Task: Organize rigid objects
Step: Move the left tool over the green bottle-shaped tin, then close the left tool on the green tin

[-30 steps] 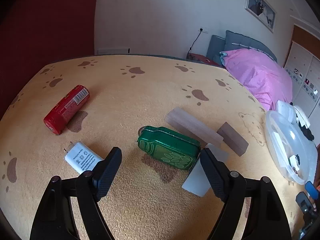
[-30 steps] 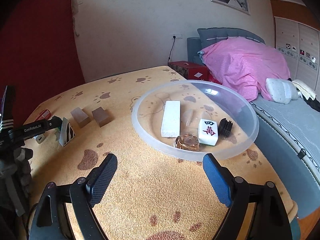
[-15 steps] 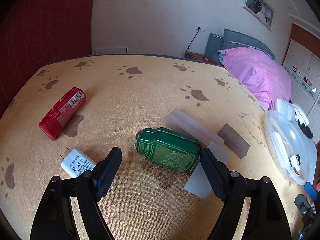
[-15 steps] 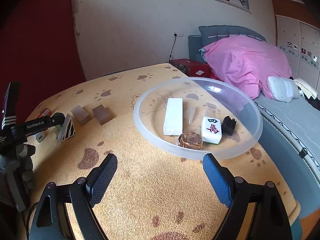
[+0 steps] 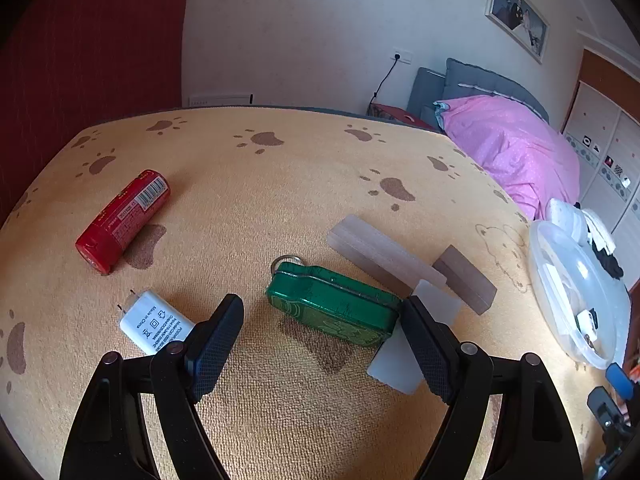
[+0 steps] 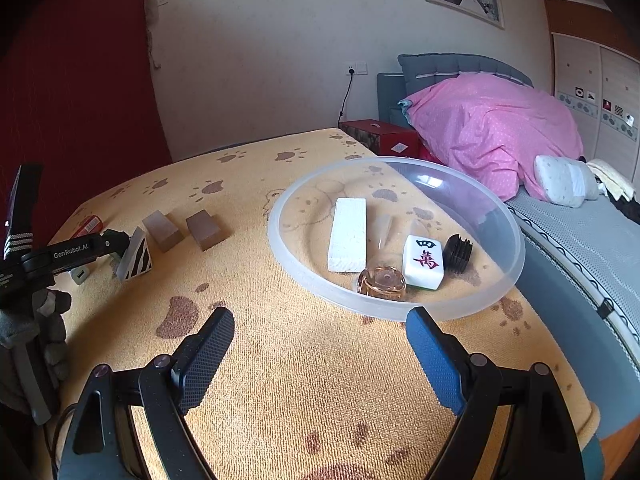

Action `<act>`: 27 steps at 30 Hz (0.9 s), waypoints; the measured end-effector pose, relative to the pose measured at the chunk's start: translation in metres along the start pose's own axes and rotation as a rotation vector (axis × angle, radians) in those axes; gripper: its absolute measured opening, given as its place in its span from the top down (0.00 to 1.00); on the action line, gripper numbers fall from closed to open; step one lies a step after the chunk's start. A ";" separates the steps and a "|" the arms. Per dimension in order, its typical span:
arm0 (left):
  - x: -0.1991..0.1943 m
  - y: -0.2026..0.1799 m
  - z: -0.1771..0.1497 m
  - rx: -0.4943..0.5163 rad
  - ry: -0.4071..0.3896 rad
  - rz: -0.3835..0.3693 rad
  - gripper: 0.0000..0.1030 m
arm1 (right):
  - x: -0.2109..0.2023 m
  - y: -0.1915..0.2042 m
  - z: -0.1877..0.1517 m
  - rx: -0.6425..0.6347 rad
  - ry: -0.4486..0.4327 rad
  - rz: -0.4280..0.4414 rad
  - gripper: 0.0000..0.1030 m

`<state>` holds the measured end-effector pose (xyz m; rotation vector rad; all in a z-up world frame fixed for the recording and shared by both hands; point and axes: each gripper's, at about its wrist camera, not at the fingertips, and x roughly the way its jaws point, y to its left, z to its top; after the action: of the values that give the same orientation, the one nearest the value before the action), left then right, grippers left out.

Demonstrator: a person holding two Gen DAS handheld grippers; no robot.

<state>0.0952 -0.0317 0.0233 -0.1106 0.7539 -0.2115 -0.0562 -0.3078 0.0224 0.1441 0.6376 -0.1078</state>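
Observation:
On the paw-print cloth a green tin point(image 5: 332, 304) lies just ahead of my left gripper point(image 5: 322, 308), which is open; the tin's right end is next to the right finger and the left finger stands clear of it. Around it lie a red can point(image 5: 122, 220), a white charger point(image 5: 154, 322), a pale block point(image 5: 384, 256), a brown block point(image 5: 466, 280) and a white card point(image 5: 434, 308). My right gripper point(image 6: 320, 320) is open and empty in front of the clear bowl point(image 6: 304, 280), which holds a white block point(image 6: 348, 234), a mahjong tile point(image 6: 424, 262), a black ribbed piece point(image 6: 458, 252) and an amber glass piece point(image 6: 380, 282).
A gloved hand point(image 6: 36, 320) holds the left gripper at the far left of the right wrist view, near a striped piece point(image 6: 136, 256). A bed with a pink duvet point(image 6: 492, 128) runs along the table's right side. A red box point(image 6: 380, 136) stands beyond the far corner.
Nothing on the table has moved. Both grippers stay open and almost still, with only a slight shift in what each camera sees.

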 end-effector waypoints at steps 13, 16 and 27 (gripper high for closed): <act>0.000 -0.002 -0.001 0.025 0.003 -0.094 0.44 | -0.002 0.013 0.001 -0.020 -0.006 0.020 0.12; -0.001 -0.003 -0.001 0.025 0.001 -0.127 0.56 | -0.003 0.020 0.003 -0.025 -0.005 0.038 0.12; -0.010 0.005 -0.006 -0.006 -0.010 -0.116 0.54 | -0.004 0.035 0.006 -0.028 0.013 0.083 0.12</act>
<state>0.0846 -0.0248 0.0252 -0.1607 0.7391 -0.3187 -0.0511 -0.2742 0.0331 0.1445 0.6451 -0.0180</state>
